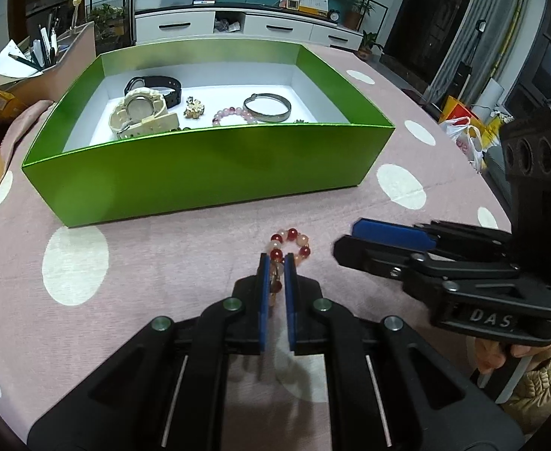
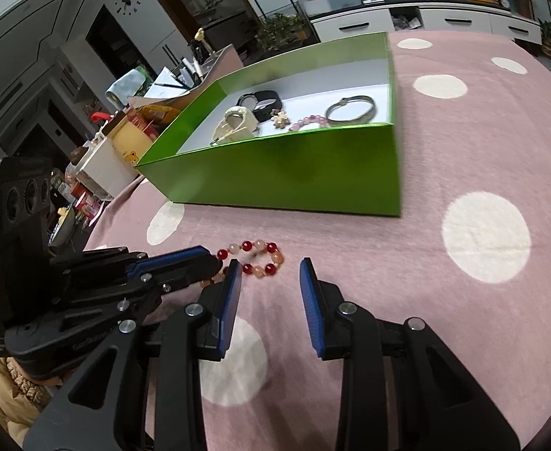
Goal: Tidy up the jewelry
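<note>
A red and peach bead bracelet [image 1: 294,242] lies on the pink dotted cloth in front of the green box [image 1: 208,165]. My left gripper [image 1: 276,267] is shut on the near side of the bracelet; this also shows in the right wrist view [image 2: 211,261], where the bracelet [image 2: 260,257] rests on the cloth. My right gripper [image 2: 270,274] is open and empty, just right of the bracelet; in the left wrist view it [image 1: 345,238] hovers to the right. The box [image 2: 294,165] holds a cream watch [image 1: 140,114], a black watch [image 1: 162,84], a gold brooch [image 1: 194,108], a pink bead bracelet [image 1: 234,114] and a metal bangle [image 1: 268,107].
The pink cloth with white dots [image 2: 486,236] covers the table. Cluttered boxes, pens and papers [image 1: 31,60] stand at the table's far left. A white TV cabinet [image 1: 245,26] stands behind the table.
</note>
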